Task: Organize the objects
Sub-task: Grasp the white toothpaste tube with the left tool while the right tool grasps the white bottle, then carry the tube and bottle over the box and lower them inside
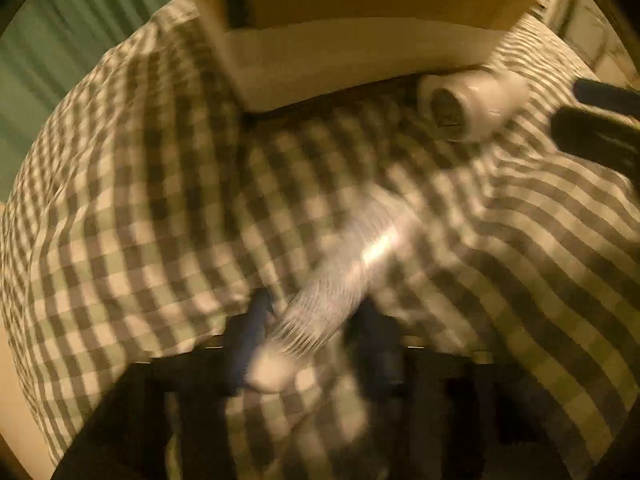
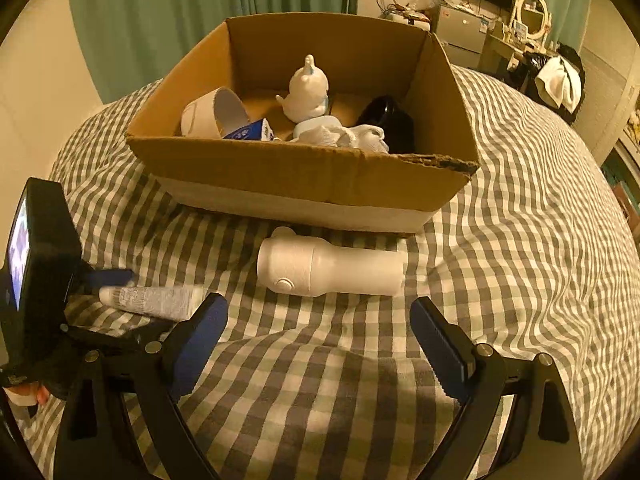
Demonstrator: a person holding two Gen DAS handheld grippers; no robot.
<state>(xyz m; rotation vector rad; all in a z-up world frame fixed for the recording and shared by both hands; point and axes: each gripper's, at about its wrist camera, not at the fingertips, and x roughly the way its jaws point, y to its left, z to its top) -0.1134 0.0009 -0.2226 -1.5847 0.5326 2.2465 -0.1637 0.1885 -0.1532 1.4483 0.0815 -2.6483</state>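
Observation:
A cardboard box (image 2: 304,176) stands on the checked bedcover; it also shows in the left wrist view (image 1: 360,52). Inside are a white figurine (image 2: 306,90), a white cup (image 2: 212,114), white socks (image 2: 360,136) and a black object (image 2: 390,122). A white cylindrical device (image 2: 332,268) lies in front of the box, also in the left wrist view (image 1: 472,104). My right gripper (image 2: 320,340) is open just short of it. My left gripper (image 1: 316,332) is around the cap end of a white tube (image 1: 340,276), seen blurred; the tube also shows in the right wrist view (image 2: 152,300).
The checked bedcover (image 2: 520,220) spreads all round, with a fold below the right gripper. Green curtains (image 2: 180,12) hang behind the box. A dresser with a mirror (image 2: 530,12) and clothes on a chair (image 2: 560,80) stand at the far right.

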